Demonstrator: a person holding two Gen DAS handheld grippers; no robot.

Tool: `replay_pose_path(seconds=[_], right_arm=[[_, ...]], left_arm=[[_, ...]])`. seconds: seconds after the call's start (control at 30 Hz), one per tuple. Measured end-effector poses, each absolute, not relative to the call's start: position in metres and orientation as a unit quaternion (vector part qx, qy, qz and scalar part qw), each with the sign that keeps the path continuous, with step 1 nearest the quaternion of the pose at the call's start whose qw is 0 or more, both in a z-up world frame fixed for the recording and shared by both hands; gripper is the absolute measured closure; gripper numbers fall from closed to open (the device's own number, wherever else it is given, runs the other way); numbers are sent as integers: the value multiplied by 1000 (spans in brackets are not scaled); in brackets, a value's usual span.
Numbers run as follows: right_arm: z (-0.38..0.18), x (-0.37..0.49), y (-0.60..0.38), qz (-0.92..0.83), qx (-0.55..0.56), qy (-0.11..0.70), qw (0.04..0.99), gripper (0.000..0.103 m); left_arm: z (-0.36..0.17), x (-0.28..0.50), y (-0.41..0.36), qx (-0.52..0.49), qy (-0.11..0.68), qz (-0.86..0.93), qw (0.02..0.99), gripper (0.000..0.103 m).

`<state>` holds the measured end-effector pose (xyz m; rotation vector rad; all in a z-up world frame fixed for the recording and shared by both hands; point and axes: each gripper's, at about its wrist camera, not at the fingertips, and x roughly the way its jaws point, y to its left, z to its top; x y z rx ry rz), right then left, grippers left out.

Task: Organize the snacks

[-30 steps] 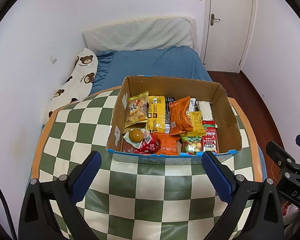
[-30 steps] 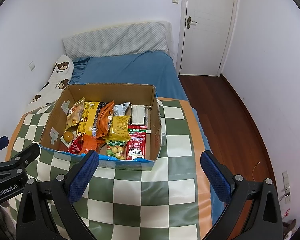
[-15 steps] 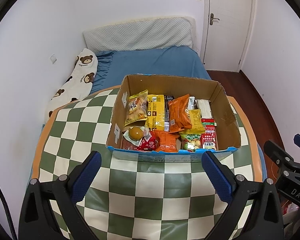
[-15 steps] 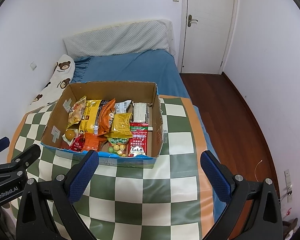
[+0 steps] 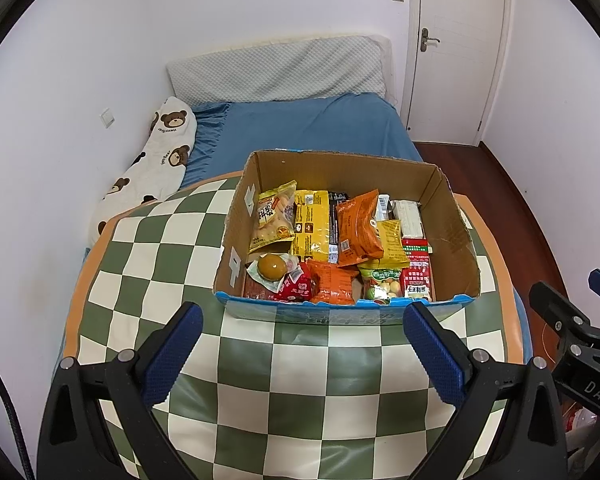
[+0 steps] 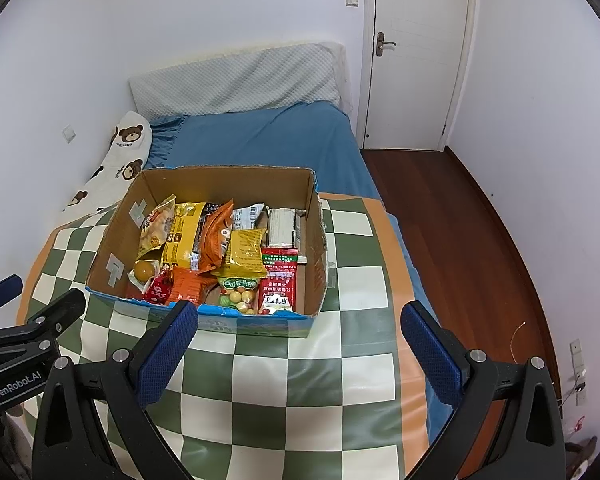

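Both the left gripper [image 5: 302,344] and right gripper [image 6: 298,342] gape wide, empty. Packets in the cardboard box [image 5: 456,236] probably feel light, crinkly, slippery; pinch a sealed edge.

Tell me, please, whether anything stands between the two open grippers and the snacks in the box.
Only the box's own near wall. Bare checkered tabletop lies between the left gripper, the right gripper and the box. The top is open, so the snacks can be reached from above.
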<state>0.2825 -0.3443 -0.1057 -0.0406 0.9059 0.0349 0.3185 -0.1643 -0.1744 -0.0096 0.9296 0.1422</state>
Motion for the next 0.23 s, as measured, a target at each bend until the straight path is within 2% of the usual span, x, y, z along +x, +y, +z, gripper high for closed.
replay_pose_path(seconds=[0.23], right_arm=[[-100,281,-343,20,-19,436,900,0]], left_arm=[[-174,318,-164,-6,447,68,892,0]])
